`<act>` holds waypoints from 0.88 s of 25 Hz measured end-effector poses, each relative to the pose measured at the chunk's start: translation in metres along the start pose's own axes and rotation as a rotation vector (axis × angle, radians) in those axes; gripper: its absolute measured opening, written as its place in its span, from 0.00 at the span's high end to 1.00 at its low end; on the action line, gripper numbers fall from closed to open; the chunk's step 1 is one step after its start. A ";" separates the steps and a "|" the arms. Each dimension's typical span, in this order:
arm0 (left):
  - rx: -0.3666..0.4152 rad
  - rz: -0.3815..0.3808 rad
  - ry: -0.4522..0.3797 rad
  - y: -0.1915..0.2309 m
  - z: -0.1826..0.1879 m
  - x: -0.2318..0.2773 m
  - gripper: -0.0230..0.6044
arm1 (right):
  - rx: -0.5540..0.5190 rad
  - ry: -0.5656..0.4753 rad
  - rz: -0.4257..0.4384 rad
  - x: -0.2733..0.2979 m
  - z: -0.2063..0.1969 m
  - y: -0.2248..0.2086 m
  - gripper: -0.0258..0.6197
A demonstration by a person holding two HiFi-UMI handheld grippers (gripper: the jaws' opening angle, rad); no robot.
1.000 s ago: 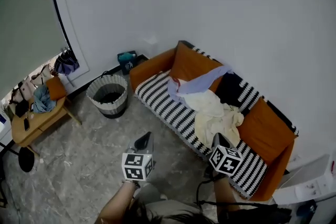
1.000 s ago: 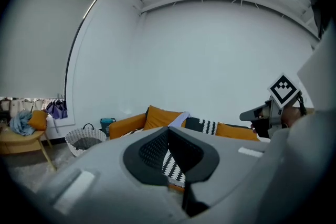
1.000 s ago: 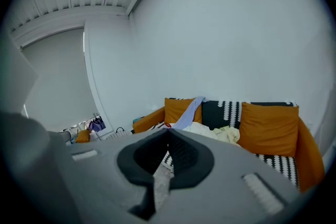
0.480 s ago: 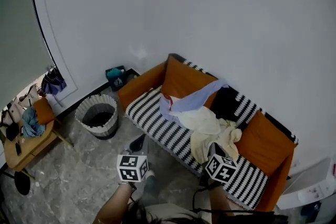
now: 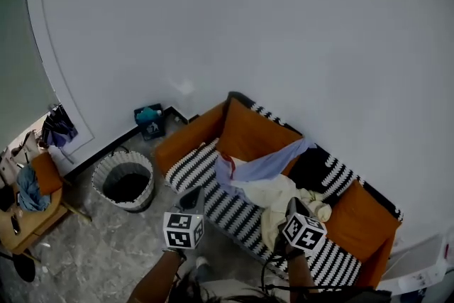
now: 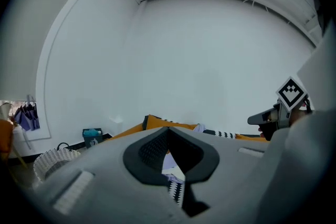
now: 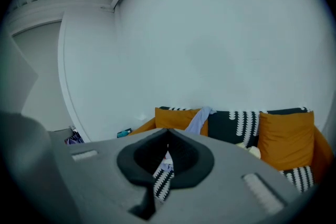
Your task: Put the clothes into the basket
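Clothes lie piled on an orange sofa [image 5: 355,206] with a black-and-white striped cover: a lavender shirt [image 5: 266,165], a cream garment [image 5: 280,196] and a black one [image 5: 312,170]. The round woven basket [image 5: 126,181] stands on the floor at the sofa's left end, and its inside looks dark. My left gripper [image 5: 191,196] hangs shut and empty in front of the sofa's left part, right of the basket. My right gripper [image 5: 293,206] is shut and empty just before the cream garment. The left gripper view shows shut jaws [image 6: 168,128] pointing at the sofa; the right gripper view [image 7: 168,130] shows the same, with the lavender shirt [image 7: 199,120] beyond.
A teal box [image 5: 149,122] sits against the wall behind the basket. A low wooden table [image 5: 25,213] with bags and cloth stands at the far left. A white appliance [image 5: 425,259] is at the lower right. Grey marbled floor lies between basket and sofa.
Both grippers have moved toward the sofa, which now lies closer in the head view. The basket has slid to the left and lower. Both grippers stay shut.
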State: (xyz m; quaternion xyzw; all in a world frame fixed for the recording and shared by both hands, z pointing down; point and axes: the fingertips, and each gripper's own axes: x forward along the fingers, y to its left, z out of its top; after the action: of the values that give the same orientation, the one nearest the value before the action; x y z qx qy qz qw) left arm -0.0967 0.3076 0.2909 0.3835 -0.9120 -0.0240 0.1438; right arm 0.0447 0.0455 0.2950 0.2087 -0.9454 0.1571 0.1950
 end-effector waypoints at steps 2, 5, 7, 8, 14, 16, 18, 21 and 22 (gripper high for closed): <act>-0.008 -0.003 0.009 0.016 0.003 0.019 0.95 | -0.014 0.010 0.007 0.020 0.006 0.016 0.96; -0.026 -0.003 0.032 0.034 0.000 0.048 0.95 | -0.017 0.036 0.005 0.046 0.005 0.029 0.96; -0.042 -0.010 0.053 0.039 -0.004 0.064 0.95 | -0.017 0.054 -0.009 0.060 0.004 0.031 0.96; -0.043 -0.017 0.065 0.041 -0.006 0.070 0.95 | -0.022 0.062 -0.018 0.067 0.005 0.030 0.96; -0.018 -0.028 0.124 0.045 -0.022 0.109 0.95 | -0.013 0.104 -0.048 0.117 0.004 0.015 0.96; -0.005 -0.029 0.134 0.044 -0.022 0.122 0.95 | -0.003 0.109 -0.047 0.134 0.009 0.010 0.96; 0.010 -0.028 0.146 0.046 -0.022 0.134 0.95 | -0.003 0.118 -0.041 0.147 0.012 0.009 0.96; 0.021 -0.025 0.157 0.054 -0.018 0.156 0.95 | -0.013 0.129 -0.032 0.166 0.016 0.007 0.96; 0.022 -0.024 0.162 0.054 -0.019 0.165 0.95 | -0.013 0.134 -0.033 0.173 0.016 0.003 0.96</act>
State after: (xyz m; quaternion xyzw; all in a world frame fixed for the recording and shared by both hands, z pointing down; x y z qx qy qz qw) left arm -0.2391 0.2302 0.3573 0.3968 -0.8929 0.0152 0.2124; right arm -0.1062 -0.0151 0.3557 0.2118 -0.9277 0.1613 0.2619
